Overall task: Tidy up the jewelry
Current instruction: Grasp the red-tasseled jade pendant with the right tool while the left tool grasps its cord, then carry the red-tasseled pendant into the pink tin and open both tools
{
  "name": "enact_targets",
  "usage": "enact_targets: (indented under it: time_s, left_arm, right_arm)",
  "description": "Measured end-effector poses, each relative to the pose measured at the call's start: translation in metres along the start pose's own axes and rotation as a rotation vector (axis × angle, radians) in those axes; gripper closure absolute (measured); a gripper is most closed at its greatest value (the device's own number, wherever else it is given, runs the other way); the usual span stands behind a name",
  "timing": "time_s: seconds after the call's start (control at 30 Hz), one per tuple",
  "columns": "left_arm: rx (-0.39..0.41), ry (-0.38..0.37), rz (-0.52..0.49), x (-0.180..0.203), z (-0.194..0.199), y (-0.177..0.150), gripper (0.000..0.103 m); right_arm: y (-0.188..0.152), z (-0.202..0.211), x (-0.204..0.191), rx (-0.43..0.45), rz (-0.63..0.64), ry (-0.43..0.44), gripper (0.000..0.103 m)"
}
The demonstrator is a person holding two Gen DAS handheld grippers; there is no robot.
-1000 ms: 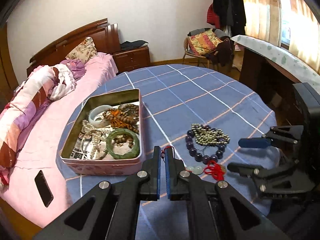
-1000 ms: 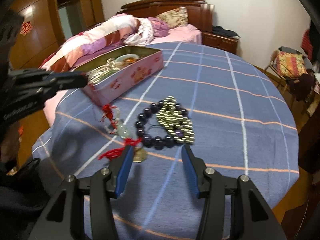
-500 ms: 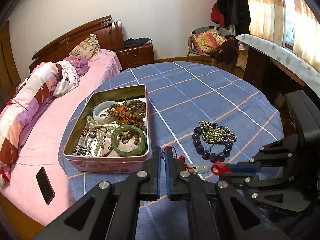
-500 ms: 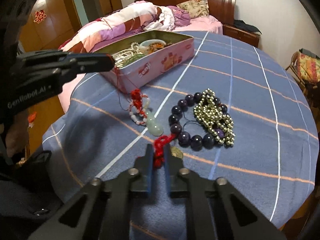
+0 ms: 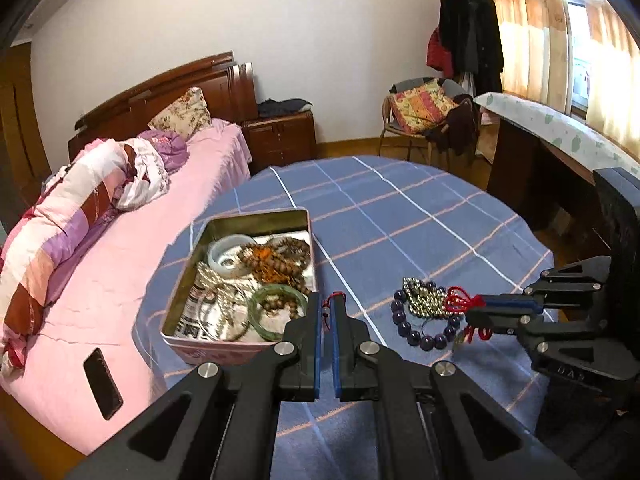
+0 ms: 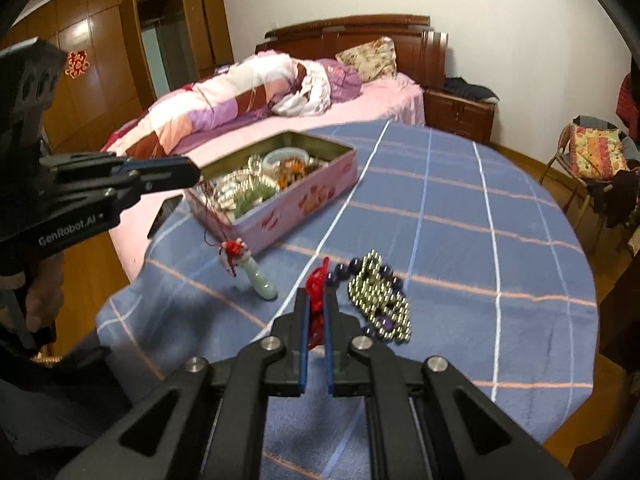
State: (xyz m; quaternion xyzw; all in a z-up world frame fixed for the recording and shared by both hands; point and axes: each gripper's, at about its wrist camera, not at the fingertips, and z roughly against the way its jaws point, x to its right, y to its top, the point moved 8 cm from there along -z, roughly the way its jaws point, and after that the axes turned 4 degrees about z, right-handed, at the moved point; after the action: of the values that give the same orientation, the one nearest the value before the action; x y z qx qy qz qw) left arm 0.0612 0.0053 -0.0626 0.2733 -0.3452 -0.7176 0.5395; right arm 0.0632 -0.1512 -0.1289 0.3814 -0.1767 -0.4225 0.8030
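A pink tin box (image 5: 208, 354) (image 6: 288, 212) full of bangles and bead strings sits on the blue checked table. My left gripper (image 5: 327, 308) (image 6: 188, 170) is shut on a red cord; a jade pendant (image 6: 262, 280) with a red knot hangs from it beside the box. My right gripper (image 6: 316, 304) (image 5: 476, 316) is shut on a red tassel (image 6: 316, 284) (image 5: 460, 302), lifted just above the table. A purple bead bracelet (image 5: 416, 334) and a gold bead chain (image 6: 378, 300) (image 5: 424, 300) lie beside it.
The round table (image 5: 400, 216) stands against a pink bed (image 5: 120, 248) on the left, where a phone (image 5: 103, 384) lies. A chair (image 5: 420, 112) and a desk (image 5: 552, 136) stand behind on the right.
Both grippers have risen. The left lifted the jade pendant off the table by its cord. The right, which shut on the red tassel half a second ago, has raised it.
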Motion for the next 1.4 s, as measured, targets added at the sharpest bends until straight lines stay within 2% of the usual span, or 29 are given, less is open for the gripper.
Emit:
enact_targets:
  time_s: [0.33,0.63,1.0,1.4]
  left_arm:
    - [0.082,0.074,0.055,-0.043,0.026,0.031,0.1]
    - [0.146,0.133,0.106,-0.081,0.039,0.056,0.1]
    - [0.19,0.175,0.102,-0.106,0.041,0.082,0.1]
    - [0.176,0.194,0.124,-0.127,0.026,0.081,0.1]
  right_arm:
    - [0.045,0.015,0.008,0.107,-0.003,-0.016,0.095]
    - [0.08,0.009,-0.001,0.158,0.024,0.007,0.095]
    - [0.116,-0.011,-0.016,0.173,0.06,0.057,0.095]
    - [0.142,-0.032,-0.035,0.173,0.083,0.092,0.095]
